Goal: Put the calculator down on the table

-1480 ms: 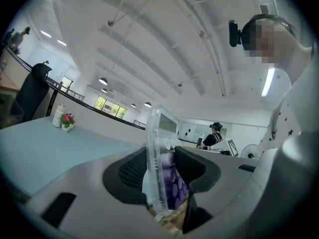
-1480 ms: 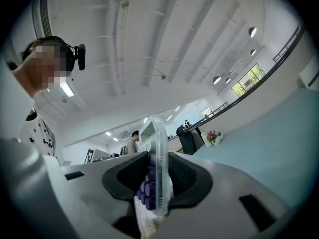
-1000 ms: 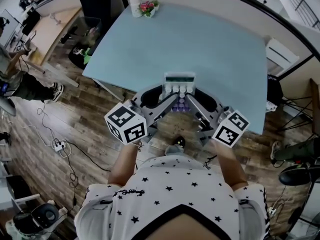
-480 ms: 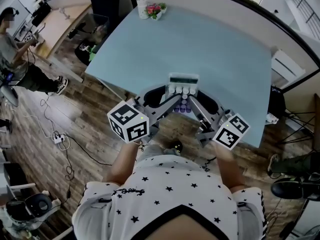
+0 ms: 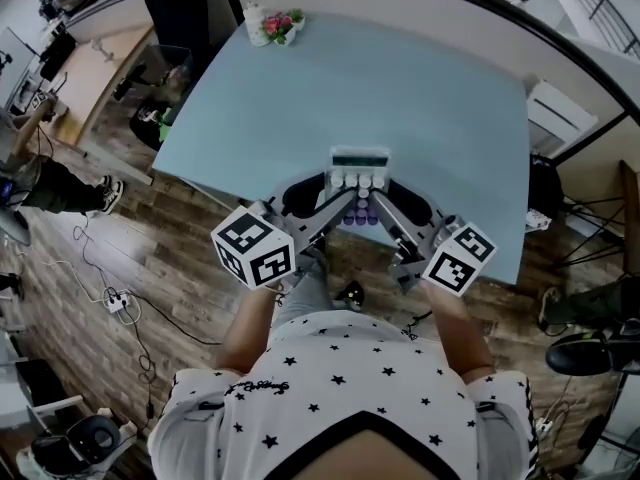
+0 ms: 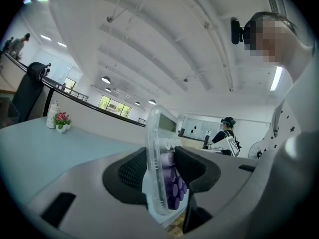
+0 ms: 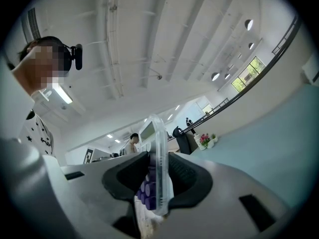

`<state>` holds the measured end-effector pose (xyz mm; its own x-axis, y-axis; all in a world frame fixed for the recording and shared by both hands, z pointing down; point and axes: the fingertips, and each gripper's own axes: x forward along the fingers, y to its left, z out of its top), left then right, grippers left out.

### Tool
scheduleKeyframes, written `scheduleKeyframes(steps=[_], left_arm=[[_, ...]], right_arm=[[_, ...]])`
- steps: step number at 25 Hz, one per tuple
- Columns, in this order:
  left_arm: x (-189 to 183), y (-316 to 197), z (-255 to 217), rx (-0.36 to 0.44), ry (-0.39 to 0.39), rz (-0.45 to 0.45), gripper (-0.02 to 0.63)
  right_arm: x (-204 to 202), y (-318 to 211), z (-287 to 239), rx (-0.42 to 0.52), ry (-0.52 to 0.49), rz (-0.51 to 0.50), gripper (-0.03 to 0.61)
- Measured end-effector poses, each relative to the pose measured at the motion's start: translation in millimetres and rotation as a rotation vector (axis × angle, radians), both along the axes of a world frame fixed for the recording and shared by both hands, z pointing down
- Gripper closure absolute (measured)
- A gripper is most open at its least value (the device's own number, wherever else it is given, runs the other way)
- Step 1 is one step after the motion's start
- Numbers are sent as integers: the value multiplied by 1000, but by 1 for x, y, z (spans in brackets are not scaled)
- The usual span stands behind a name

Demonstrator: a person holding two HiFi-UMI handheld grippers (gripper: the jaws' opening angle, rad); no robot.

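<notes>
At the near edge of the table, between my two tools: the calculator [image 5: 360,173], a clear-cased unit with a pale display at its far end, a row of white keys below it and purple keys toward me. Its display end lies over the light blue table [image 5: 400,88]; its near end projects past the edge, above the wooden floor [image 5: 150,298]. Whether the underside touches the tabletop I cannot tell.

Left gripper [image 6: 162,168]: jaws partly open and clamped on the left side of the calculator, which stands edge-on between the black ribbed pads [image 6: 132,171] in the left gripper view.

Right gripper [image 7: 154,176]: jaws likewise closed on the right side of the casing, one pad against each face, in the right gripper view.

The two tools converge on the calculator from near left and near right, each about level.

Far left corner of the table: a small pot of flowers [image 5: 278,25], well apart from the calculator.
</notes>
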<state>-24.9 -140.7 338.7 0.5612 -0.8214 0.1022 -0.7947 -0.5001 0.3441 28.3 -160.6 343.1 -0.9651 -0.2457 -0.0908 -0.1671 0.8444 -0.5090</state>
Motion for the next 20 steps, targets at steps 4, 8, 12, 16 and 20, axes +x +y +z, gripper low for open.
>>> scheduleKeyframes(steps=[4,8,12,16,20], left_arm=[[-3,-17,2,-11,6,49,417],[-9,-37,5,-21,11,94,416],[-18,-67,12,-37,24,144,416],[-34,-114,26,-73,37,187,416],[-35,-125,31,-86,47,219,416]], right_arm=[[-2,-14,2,-8,16,45,453],[-7,-31,4,-18,26,92,453],[-16,-58,11,-32,41,146,453],[-32,-103,24,-70,62,191,453],[-33,-112,29,-80,73,223,453]])
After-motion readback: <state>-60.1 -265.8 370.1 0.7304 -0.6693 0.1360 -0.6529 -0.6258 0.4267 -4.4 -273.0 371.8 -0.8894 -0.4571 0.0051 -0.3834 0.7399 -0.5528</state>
